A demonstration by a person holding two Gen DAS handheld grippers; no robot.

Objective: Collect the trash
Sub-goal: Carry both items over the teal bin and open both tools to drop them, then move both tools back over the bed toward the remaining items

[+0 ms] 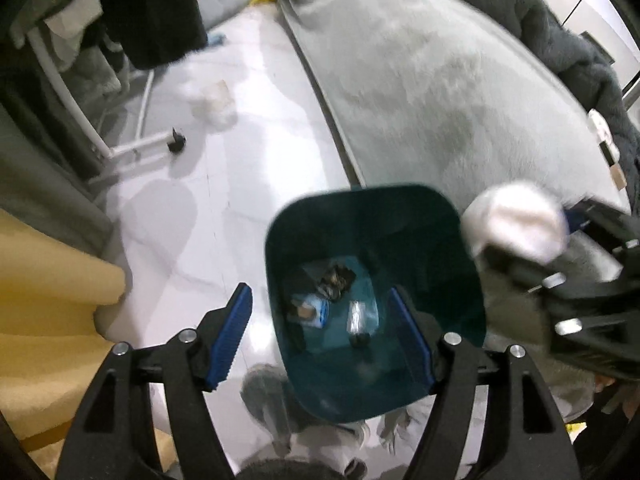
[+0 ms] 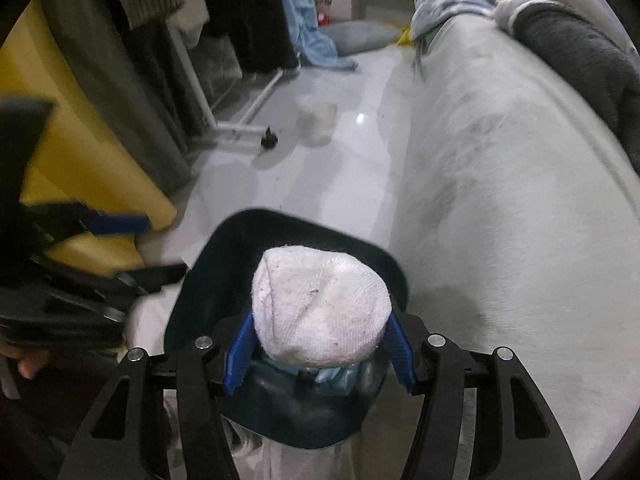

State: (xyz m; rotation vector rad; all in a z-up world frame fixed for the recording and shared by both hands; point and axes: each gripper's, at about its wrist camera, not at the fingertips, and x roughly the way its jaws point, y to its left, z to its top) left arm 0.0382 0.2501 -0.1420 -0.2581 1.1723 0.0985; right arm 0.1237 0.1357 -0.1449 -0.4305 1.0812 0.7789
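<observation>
a white terry sock [image 2: 322, 312], bundled into a ball, sits pinched between the blue pads of my right gripper [image 2: 320, 354] directly above the open mouth of the dark teal bin [image 2: 208, 264], which stands on the pale floor [image 1: 224, 184] just beside the grey sofa [image 2: 520, 184]. my left gripper [image 1: 326, 336] hangs over the same bin with its jaws spread and nothing between them; scraps of trash [image 1: 320, 308] lie on the bin's bottom.
</observation>
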